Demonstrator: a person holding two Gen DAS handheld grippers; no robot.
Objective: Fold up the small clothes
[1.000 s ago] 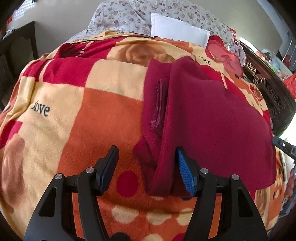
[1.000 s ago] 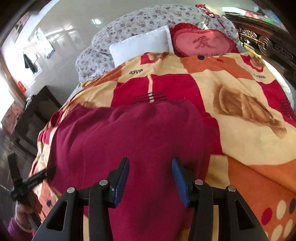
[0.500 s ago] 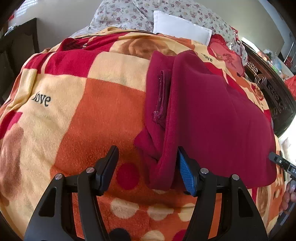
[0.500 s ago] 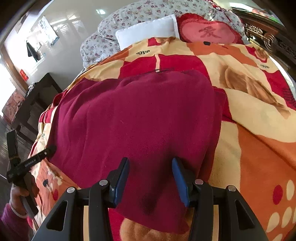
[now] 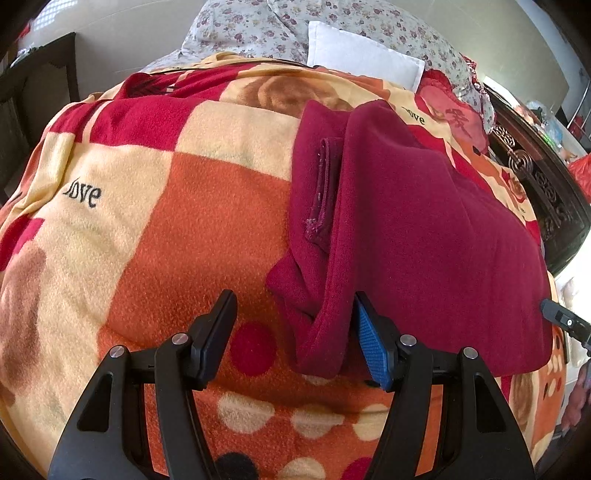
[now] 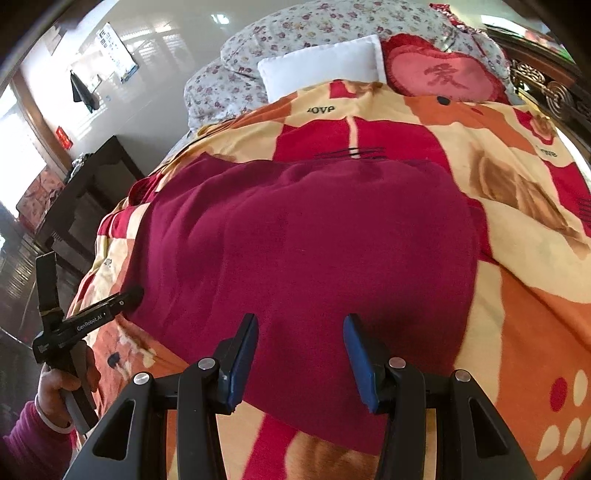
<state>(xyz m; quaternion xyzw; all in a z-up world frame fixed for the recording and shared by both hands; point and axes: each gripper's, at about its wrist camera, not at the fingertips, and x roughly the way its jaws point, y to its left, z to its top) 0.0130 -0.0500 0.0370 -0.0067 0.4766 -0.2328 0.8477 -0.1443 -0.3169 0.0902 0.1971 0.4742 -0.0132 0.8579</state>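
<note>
On the bed, the left hand-held gripper [image 5: 293,334] hovers with jaws parted wide; the folded left edge of the maroon garment [image 5: 424,236] lies between them, ungripped. The garment spreads flat across the patterned blanket [image 5: 147,221]. The right hand-held gripper [image 6: 301,350] stands half open over the garment's near edge, gripping nothing

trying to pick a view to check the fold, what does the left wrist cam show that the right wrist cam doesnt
Only the left wrist view shows the dark red garment's folded-over left edge, with a stitched seam strip and a bunched corner lying between the open jaws of the left gripper.

Only the right wrist view shows the garment's broad smooth top, the person's hand holding the other gripper's handle, and the open right gripper over the near hem.

Both show the patterned blanket, the white pillow and the floral bedding.
</note>
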